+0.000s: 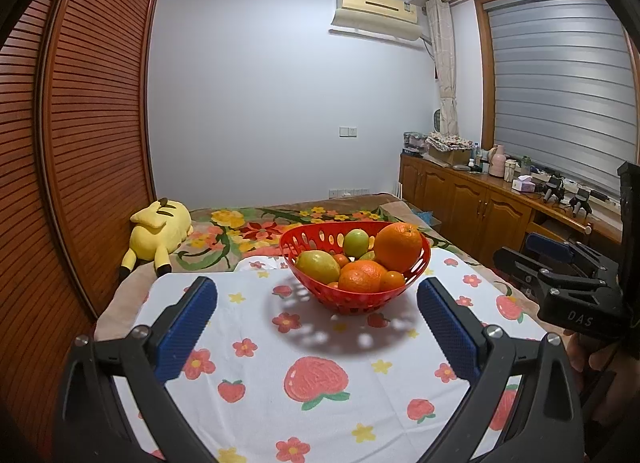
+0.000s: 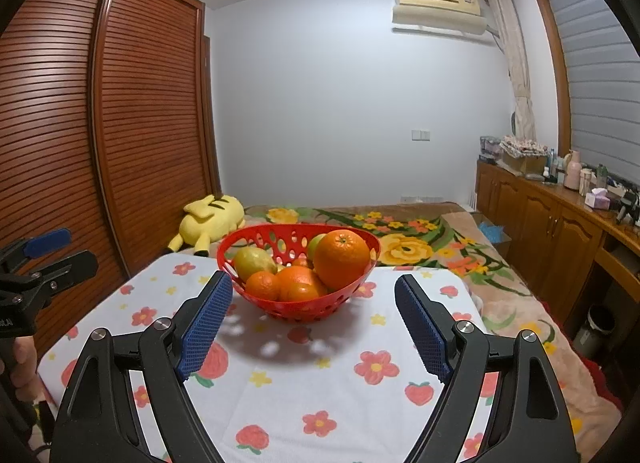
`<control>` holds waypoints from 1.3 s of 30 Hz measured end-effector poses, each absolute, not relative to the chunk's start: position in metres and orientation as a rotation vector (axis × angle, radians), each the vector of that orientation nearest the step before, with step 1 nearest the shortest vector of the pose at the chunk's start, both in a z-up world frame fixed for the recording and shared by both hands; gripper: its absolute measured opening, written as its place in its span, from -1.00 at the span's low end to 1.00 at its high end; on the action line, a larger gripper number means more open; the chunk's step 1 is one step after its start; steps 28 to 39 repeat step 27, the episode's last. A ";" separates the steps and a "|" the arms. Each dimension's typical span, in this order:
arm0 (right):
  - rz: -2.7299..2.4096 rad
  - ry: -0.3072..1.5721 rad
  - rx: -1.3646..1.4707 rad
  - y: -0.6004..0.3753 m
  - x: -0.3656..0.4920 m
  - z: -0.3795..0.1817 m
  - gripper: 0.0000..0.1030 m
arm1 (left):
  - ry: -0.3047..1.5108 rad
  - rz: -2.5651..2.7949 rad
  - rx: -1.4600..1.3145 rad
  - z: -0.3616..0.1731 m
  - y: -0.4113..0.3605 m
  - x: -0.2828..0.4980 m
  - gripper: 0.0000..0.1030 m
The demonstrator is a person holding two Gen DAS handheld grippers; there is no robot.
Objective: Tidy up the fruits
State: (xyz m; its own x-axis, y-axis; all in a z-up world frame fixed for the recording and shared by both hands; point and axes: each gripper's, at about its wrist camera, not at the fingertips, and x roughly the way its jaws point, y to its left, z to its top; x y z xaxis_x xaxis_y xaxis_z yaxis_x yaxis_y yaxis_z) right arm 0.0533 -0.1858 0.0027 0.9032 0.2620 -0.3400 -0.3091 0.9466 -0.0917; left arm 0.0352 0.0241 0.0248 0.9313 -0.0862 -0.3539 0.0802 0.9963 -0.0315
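1. The red perforated basket (image 1: 354, 299) stands on the strawberry-print cloth (image 1: 320, 379), ahead of both grippers, holding all visible fruit: a large orange (image 1: 399, 247), a lemon (image 1: 318, 266), a green lime (image 1: 356, 243) and several tangerines (image 1: 360, 279).
2. Nothing lies loose on the cloth, so the sorting looks either done or not begun; I cannot tell which.
3. The basket's oval runs left to right; the lemon's long axis slants likewise.
4. The left gripper (image 1: 316, 313) and right gripper (image 2: 314, 311) stand wide apart, empty, short of the basket.
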 end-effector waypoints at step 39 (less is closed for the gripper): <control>0.295 0.330 -0.143 -0.185 0.054 0.003 0.65 | 0.353 -0.086 -0.009 0.028 0.021 0.031 0.97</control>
